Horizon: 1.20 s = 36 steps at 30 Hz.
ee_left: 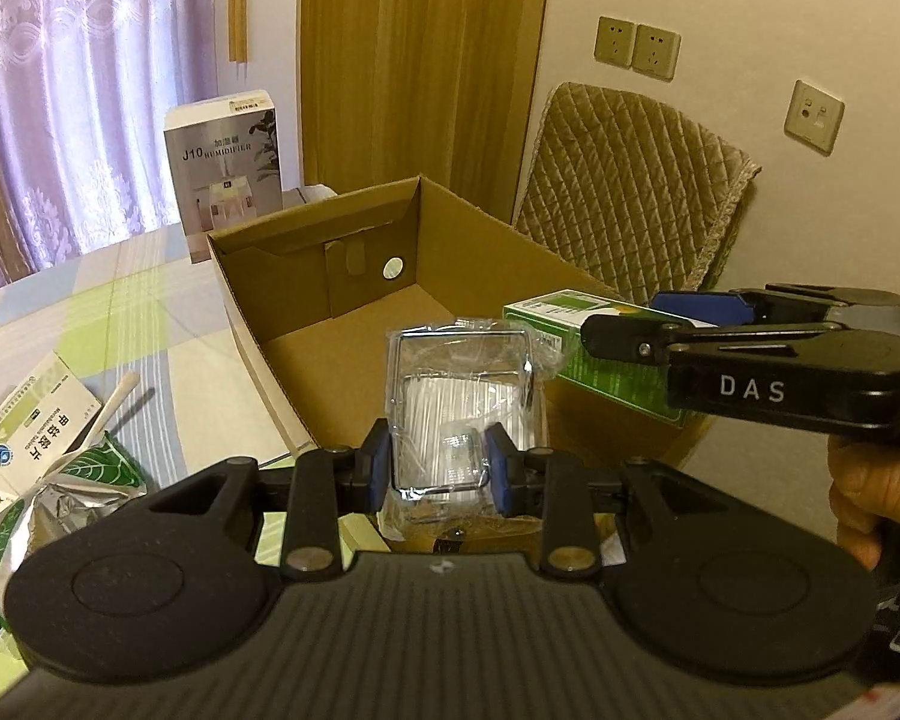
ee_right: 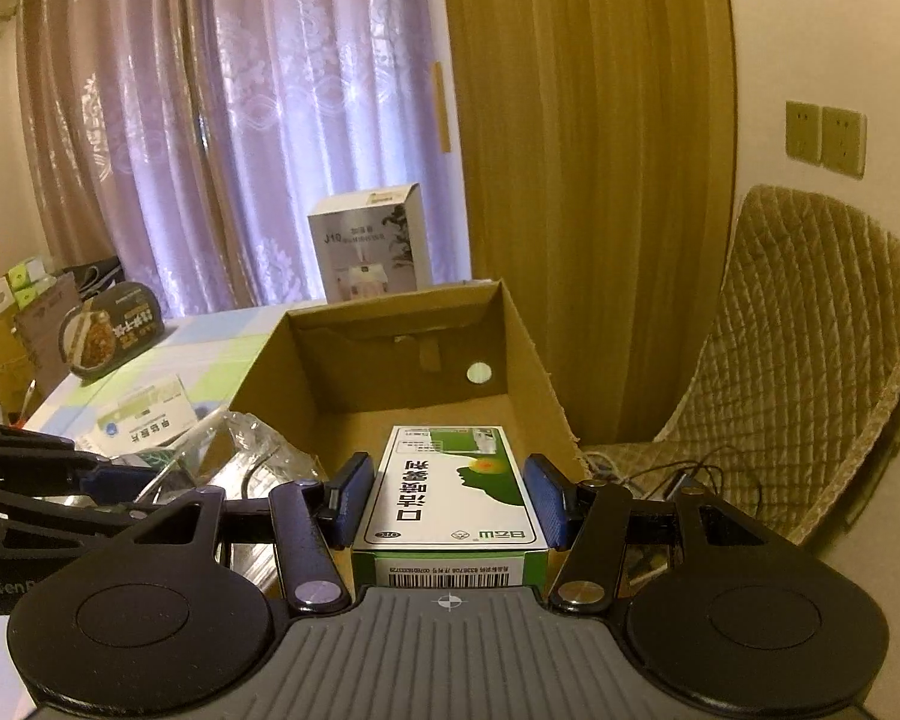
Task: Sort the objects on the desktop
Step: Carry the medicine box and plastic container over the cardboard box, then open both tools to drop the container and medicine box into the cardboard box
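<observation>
An open cardboard box stands on the table, its inside bare. My left gripper is shut on a clear plastic packet with a metal wire frame and white sticks, held over the box's near edge. My right gripper is shut on a green and white medicine box, also held above the cardboard box. In the left wrist view the right gripper reaches in from the right with the medicine box. In the right wrist view the plastic packet shows at the left.
On the checked tablecloth lie a white medicine carton, a foil pouch and a wooden stick. A humidifier box stands behind the cardboard box. A padded chair stands at the right. A food bowl sits far left.
</observation>
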{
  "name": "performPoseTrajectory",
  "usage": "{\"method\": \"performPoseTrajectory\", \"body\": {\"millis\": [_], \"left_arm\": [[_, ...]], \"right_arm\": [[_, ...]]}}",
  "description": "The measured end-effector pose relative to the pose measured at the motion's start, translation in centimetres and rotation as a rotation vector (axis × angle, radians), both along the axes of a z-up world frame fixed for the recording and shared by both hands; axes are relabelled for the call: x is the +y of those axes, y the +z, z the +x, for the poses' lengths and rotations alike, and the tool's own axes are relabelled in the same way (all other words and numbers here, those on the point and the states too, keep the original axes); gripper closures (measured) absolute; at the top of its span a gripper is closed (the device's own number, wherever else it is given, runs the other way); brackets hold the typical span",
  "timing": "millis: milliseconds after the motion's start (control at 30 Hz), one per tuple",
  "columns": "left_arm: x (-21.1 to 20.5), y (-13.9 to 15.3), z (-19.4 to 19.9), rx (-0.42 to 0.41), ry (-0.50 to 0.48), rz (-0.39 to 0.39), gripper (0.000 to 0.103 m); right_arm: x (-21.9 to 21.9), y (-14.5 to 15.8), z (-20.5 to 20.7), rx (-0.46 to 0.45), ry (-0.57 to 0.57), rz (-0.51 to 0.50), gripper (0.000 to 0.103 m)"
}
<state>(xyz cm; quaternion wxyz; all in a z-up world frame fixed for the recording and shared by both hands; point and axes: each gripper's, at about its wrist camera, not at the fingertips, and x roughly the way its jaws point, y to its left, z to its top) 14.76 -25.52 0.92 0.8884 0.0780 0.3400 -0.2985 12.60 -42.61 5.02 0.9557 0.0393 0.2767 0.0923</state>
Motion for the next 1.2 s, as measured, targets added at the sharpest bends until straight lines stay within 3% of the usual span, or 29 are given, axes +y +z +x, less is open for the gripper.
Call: {"method": "performPoseTrajectory", "body": {"millis": [533,1100,1167,1200], "left_arm": [[-1.5,-1.1,4.3,-0.004,0.031,0.018,0.074],[3.0,0.5,2.5,-0.022,0.102,-0.059,0.071],[3.4,0.7,2.2,-0.022,0.106,-0.065,0.071],[3.7,0.8,2.0,-0.023,0.108,-0.069,0.07]], "right_arm": [[-0.7,-1.9,4.1,0.061,-0.029,0.06,0.051],[0.5,-2.4,5.1,0.079,0.016,0.079,0.05],[0.7,-2.2,5.0,0.073,0.02,0.082,0.043],[0.7,-2.1,4.9,0.066,0.016,0.08,0.032]]}}
